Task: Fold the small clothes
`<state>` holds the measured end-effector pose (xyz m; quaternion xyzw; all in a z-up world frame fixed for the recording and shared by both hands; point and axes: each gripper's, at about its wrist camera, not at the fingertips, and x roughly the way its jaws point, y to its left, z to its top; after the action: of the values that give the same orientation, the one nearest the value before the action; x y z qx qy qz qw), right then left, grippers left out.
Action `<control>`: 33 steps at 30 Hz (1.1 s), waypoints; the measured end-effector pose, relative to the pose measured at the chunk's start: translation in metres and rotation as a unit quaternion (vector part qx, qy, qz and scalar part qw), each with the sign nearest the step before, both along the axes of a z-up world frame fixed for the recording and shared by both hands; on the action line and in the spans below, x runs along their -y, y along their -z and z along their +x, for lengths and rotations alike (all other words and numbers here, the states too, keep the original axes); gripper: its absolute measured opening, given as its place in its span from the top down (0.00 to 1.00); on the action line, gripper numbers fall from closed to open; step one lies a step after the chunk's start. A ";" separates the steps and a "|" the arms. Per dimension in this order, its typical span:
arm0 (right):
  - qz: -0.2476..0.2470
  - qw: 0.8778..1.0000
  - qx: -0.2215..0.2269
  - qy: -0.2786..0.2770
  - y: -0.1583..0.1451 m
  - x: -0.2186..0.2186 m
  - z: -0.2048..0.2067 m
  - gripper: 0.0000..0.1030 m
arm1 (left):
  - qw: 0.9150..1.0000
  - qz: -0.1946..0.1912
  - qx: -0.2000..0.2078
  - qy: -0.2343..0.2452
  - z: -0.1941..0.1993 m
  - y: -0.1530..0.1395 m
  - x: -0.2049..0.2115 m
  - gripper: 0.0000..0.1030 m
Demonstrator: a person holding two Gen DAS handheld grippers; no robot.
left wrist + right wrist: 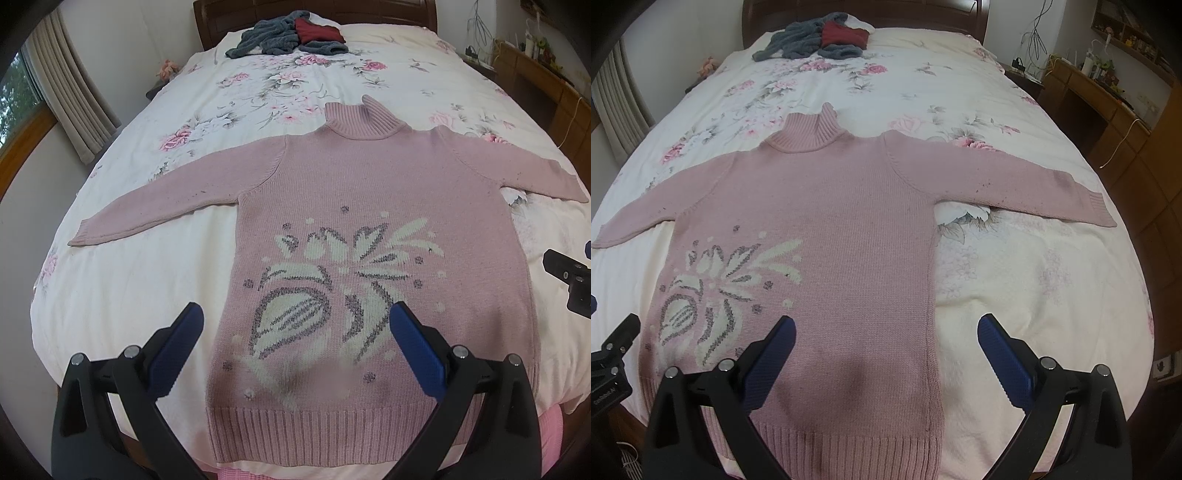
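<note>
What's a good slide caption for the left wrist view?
Open left hand-held gripper above a flat pink sweater on a bed.

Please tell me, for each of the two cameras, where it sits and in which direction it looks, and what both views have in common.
Left wrist: sits behind the open left claw, above the sweater's hem, facing the headboard; the right claw's edge shows at far right.
Right wrist: sits behind the open right claw, over the sweater's right side, facing the same way; the left claw's edge shows at far left.
Shared: the flat pink sweater, floral bedspread, grey and red clothes pile.
</note>
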<state>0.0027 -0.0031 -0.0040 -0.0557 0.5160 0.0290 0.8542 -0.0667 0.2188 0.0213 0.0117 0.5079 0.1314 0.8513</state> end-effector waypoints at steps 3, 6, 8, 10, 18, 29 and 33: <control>-0.001 1.000 -0.001 0.000 0.000 0.000 0.000 0.04 | 1.000 0.002 0.000 0.001 0.000 0.000 0.000 0.03; 0.000 1.000 0.000 0.000 0.001 0.000 0.000 0.04 | 1.000 0.002 -0.001 0.002 0.000 0.000 0.000 0.03; -0.001 1.000 -0.001 0.000 0.001 0.000 0.000 0.04 | 1.000 0.003 -0.001 0.001 0.000 0.000 0.000 0.03; -0.001 1.000 -0.001 0.000 0.001 0.000 0.000 0.04 | 1.000 0.003 -0.002 0.001 0.001 0.001 -0.001 0.03; 0.002 1.000 0.001 -0.001 0.004 0.000 0.000 0.04 | 1.000 0.007 -0.002 0.002 0.003 0.001 -0.001 0.03; 0.004 1.000 -0.002 0.000 0.004 -0.001 0.001 0.04 | 1.000 0.007 -0.004 0.002 0.002 0.002 -0.001 0.03; 0.004 1.000 -0.001 -0.001 0.003 -0.001 0.001 0.04 | 1.000 0.008 -0.005 0.000 0.003 0.003 -0.003 0.03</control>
<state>0.0039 -0.0024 -0.0075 -0.0529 0.5168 0.0315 0.8539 -0.0641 0.2214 0.0187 0.0189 0.5114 0.1349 0.8485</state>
